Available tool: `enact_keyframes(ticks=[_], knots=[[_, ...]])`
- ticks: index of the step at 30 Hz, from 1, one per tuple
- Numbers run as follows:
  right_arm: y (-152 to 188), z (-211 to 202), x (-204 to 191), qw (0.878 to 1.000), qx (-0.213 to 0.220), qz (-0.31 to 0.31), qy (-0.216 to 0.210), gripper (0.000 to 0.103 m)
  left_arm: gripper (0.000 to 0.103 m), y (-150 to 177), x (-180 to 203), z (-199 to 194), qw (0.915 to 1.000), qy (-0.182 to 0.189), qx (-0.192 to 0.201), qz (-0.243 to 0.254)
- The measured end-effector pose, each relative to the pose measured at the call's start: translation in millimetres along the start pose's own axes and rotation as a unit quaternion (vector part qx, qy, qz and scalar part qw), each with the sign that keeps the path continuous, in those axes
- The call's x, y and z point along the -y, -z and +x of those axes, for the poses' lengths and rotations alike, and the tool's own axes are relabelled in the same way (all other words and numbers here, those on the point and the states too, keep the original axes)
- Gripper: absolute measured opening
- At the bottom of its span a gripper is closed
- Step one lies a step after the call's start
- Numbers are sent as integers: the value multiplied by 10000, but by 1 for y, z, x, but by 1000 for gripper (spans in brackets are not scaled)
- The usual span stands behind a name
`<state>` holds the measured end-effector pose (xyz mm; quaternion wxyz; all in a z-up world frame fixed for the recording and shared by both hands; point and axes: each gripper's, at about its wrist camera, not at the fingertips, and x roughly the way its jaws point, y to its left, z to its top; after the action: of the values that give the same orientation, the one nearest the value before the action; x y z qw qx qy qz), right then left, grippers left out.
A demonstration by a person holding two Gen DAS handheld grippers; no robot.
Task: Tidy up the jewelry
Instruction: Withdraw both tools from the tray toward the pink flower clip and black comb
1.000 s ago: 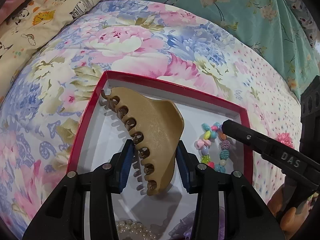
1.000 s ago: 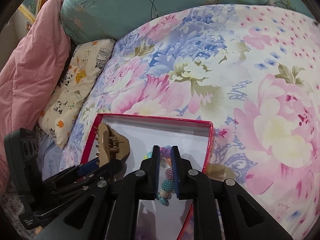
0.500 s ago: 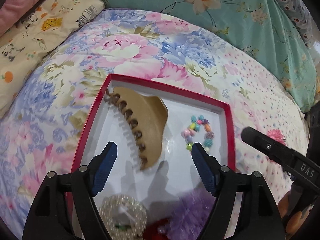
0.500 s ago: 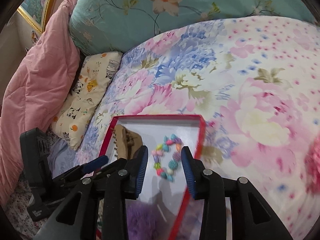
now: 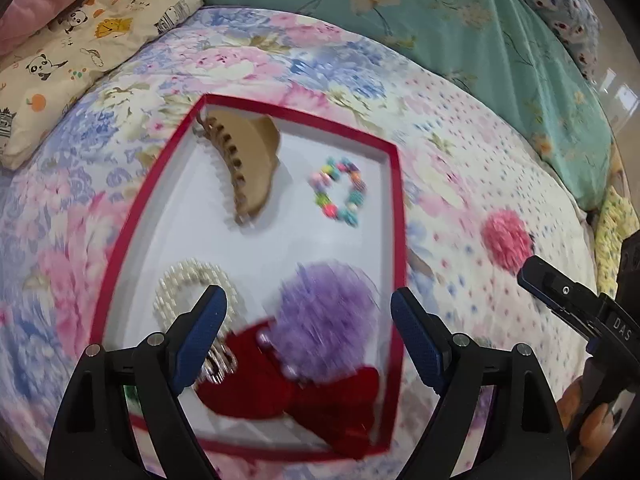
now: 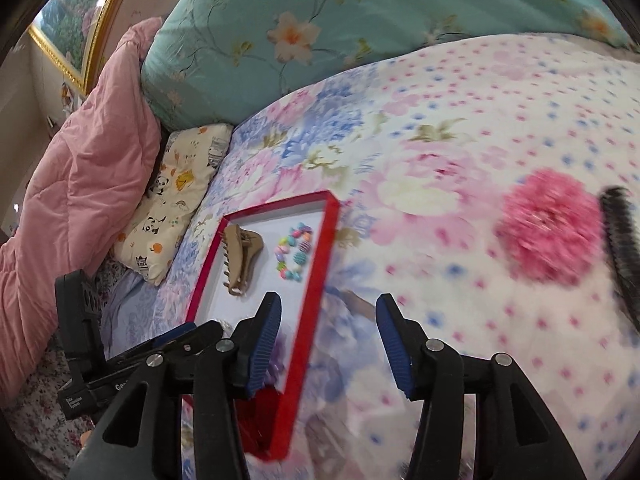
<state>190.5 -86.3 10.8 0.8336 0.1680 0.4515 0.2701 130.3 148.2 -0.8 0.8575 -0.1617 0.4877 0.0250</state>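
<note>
A red-rimmed white tray (image 5: 394, 208) lies on the floral bed. In it lie a tan claw hair clip (image 5: 250, 164), a colourful bead bracelet (image 5: 340, 192), a pearl piece (image 5: 180, 292), a purple fluffy scrunchie (image 5: 328, 320) and a red bow (image 5: 280, 388). My left gripper (image 5: 308, 336) is open and empty above the tray's near end. My right gripper (image 6: 328, 344) is open and empty over the tray's right rim (image 6: 316, 280). A pink fluffy scrunchie (image 6: 548, 232) lies on the bed to the right, outside the tray; it also shows in the left wrist view (image 5: 506, 238).
A black comb-like item (image 6: 622, 256) lies right of the pink scrunchie. A panda-print pillow (image 5: 80, 48), a teal floral pillow (image 6: 320, 32) and a pink quilt (image 6: 80, 184) line the far and left sides of the bed.
Both grippers opened, leaving the tan clip and the bead bracelet in the tray, and pulled back toward me. The right gripper swung right, bringing the pink scrunchie into view.
</note>
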Motion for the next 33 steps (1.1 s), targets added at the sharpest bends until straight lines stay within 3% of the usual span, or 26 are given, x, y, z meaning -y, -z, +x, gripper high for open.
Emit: enact_keyframes(ticks=[14, 21, 33], knots=[[43, -72, 74, 9959, 281, 614, 596, 52, 85, 48, 48, -7, 9991, 1, -183, 387], [52, -97, 107, 9906, 504, 910, 886, 52, 85, 51, 75, -4, 9978, 30, -250, 615], [44, -113, 143, 9836, 735, 1278, 1035, 52, 85, 42, 120, 9, 9945, 75, -324, 998]])
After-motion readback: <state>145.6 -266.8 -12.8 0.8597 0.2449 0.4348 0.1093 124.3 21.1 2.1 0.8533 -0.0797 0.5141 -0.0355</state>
